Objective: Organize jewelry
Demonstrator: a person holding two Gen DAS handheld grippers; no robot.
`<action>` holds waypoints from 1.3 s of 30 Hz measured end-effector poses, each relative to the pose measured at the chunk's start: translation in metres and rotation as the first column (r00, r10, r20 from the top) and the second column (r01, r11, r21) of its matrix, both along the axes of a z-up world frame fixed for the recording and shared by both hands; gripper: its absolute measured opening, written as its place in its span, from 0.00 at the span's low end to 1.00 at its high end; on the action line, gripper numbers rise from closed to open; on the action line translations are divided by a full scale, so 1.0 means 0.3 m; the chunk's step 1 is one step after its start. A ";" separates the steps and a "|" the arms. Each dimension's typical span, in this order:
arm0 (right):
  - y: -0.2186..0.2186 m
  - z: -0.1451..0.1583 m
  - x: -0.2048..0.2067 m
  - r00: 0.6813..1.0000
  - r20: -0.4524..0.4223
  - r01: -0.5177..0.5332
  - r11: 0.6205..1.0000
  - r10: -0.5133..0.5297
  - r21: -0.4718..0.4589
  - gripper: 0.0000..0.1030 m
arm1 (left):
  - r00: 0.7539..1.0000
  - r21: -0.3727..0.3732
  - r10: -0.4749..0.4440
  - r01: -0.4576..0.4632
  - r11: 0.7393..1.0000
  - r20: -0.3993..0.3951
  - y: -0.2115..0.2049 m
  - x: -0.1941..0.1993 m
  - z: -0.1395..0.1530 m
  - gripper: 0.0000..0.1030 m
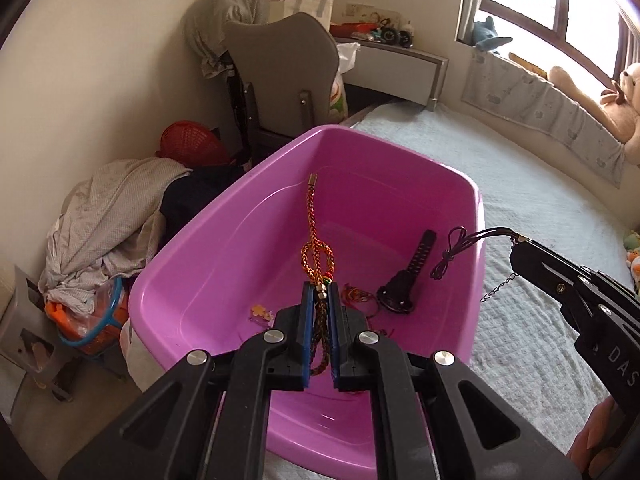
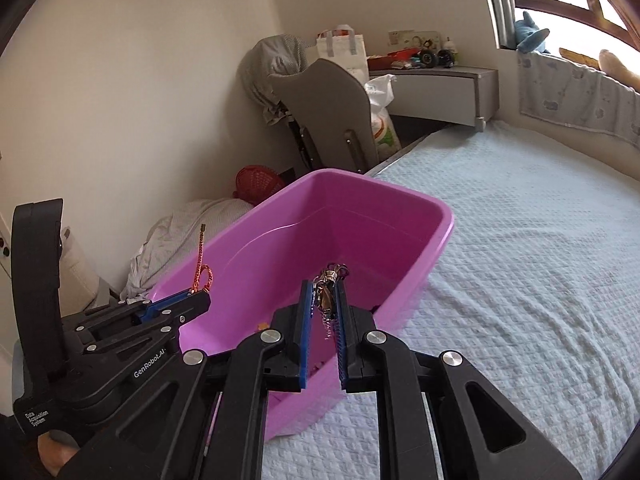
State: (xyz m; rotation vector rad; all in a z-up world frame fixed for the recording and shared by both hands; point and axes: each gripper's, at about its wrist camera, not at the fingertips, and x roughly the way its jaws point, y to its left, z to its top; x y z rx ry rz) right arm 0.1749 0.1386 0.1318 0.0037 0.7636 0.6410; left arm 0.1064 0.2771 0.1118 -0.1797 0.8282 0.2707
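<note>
Pinching a limp orange-red braided cord bracelet (image 1: pixel 318 236) near its clasp, left gripper (image 1: pixel 319 300) hovers above the pink plastic tub (image 1: pixel 224 240); right gripper (image 2: pixel 324 300) clamps a floppy black cord necklace with thin chain (image 1: pixel 460 246)

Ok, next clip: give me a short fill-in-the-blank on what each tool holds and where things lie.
1. The left tool is shut on a braided ____ cord.
2. The right tool is shut on a black cord necklace with a small metal ____ dangling from it.
3. The black watch lies inside the ____ tub.

Missing words: orange; chain; pink
</note>
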 end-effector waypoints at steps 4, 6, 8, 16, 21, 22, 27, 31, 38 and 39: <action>0.100 -0.048 0.053 0.998 -0.048 -0.031 0.998 0.029 -0.054 0.10 | 0.997 -0.033 0.033 -0.035 0.999 -0.067 0.066 0.036 -0.058 0.07; 0.132 -0.080 0.073 0.996 -0.081 -0.040 0.996 0.034 -0.075 0.10 | 0.995 -0.037 0.042 -0.045 0.998 -0.093 0.084 0.051 -0.080 0.07; 0.150 -0.109 0.090 0.993 -0.114 -0.041 0.995 0.031 -0.091 0.10 | 0.992 -0.040 0.048 -0.053 0.998 -0.120 0.086 0.062 -0.105 0.08; 0.134 -0.130 0.107 0.992 -0.120 0.015 0.990 -0.032 -0.138 0.50 | 0.986 -0.012 0.131 -0.133 0.991 -0.105 0.116 0.053 -0.106 0.87; 0.095 -0.121 0.100 0.992 -0.110 0.047 0.987 -0.065 -0.157 0.56 | 0.981 -0.013 0.152 -0.154 0.988 -0.123 0.131 0.051 -0.107 0.93; 0.088 -0.119 0.095 0.992 -0.105 0.052 0.985 -0.070 -0.163 0.56 | 0.979 -0.013 0.157 -0.160 0.987 -0.129 0.135 0.050 -0.109 0.93; 0.084 -0.119 0.066 0.993 -0.083 0.063 0.980 -0.079 -0.188 0.59 | 0.974 -0.005 0.180 -0.183 0.983 -0.140 0.128 0.044 -0.109 0.93; 0.072 -0.120 0.055 0.992 -0.085 0.072 0.979 -0.090 -0.193 0.59 | 0.971 0.020 0.193 -0.192 0.981 -0.141 0.122 0.037 -0.105 0.93; 0.060 -0.109 0.053 0.989 -0.090 0.103 0.978 -0.121 -0.184 0.60 | 0.969 0.031 0.209 -0.207 0.978 -0.135 0.126 0.016 -0.085 0.93; 0.061 -0.107 0.055 0.988 -0.090 0.108 0.977 -0.126 -0.183 0.60 | 0.969 0.033 0.208 -0.205 0.978 -0.133 0.123 0.013 -0.082 0.93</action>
